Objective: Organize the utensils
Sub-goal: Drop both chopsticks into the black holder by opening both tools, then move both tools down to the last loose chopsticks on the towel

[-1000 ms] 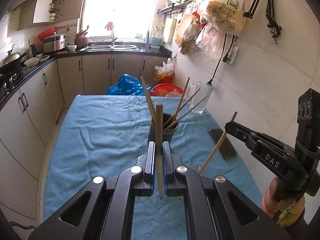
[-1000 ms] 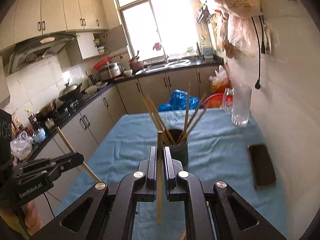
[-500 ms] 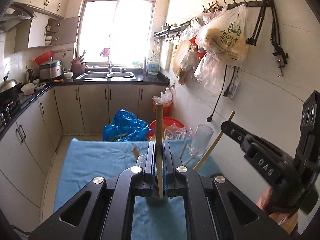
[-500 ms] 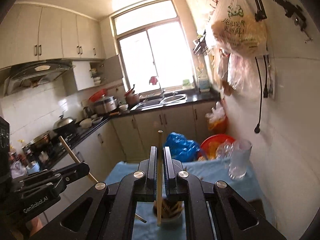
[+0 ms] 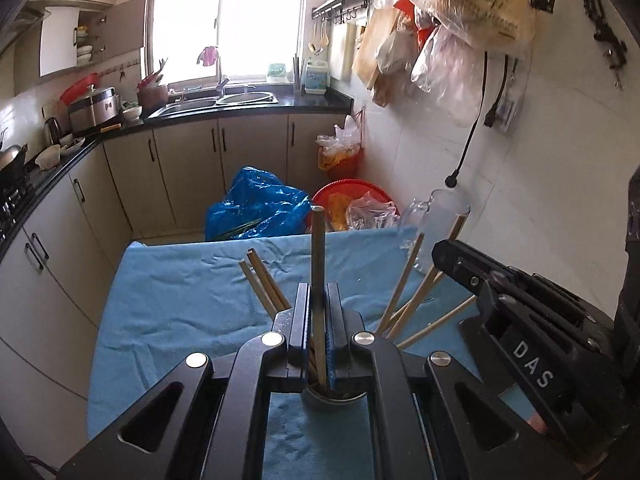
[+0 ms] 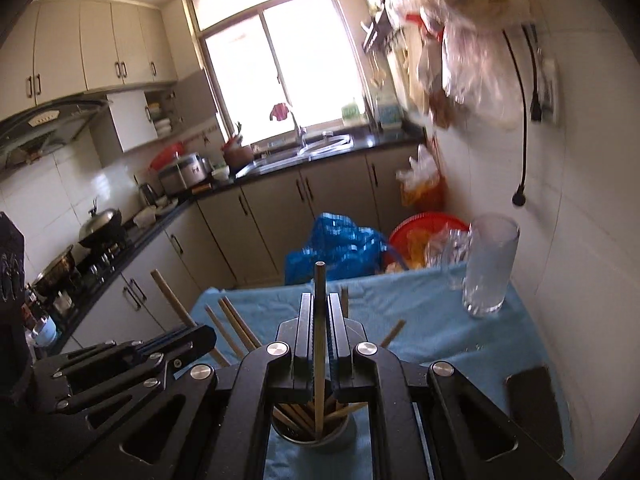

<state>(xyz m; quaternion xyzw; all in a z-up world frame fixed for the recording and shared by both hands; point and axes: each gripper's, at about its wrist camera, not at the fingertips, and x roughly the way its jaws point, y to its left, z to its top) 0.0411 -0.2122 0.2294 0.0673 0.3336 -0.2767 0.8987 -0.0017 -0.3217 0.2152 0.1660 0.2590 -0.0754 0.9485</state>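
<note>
Two handheld grippers hover side by side over a dark holder (image 6: 310, 430) of chopsticks on a blue cloth (image 5: 180, 296). The left gripper (image 5: 319, 316) is pressed together on one upright chopstick (image 5: 318, 264), whose lower end reaches the holder's mouth. The right gripper (image 6: 319, 320) likewise pinches its own upright chopstick (image 6: 319, 344), tip dipping inside the holder. A clear glass (image 6: 490, 268) stands near the wall, and a dark phone (image 6: 532, 404) lies at the cloth's right edge.
</note>
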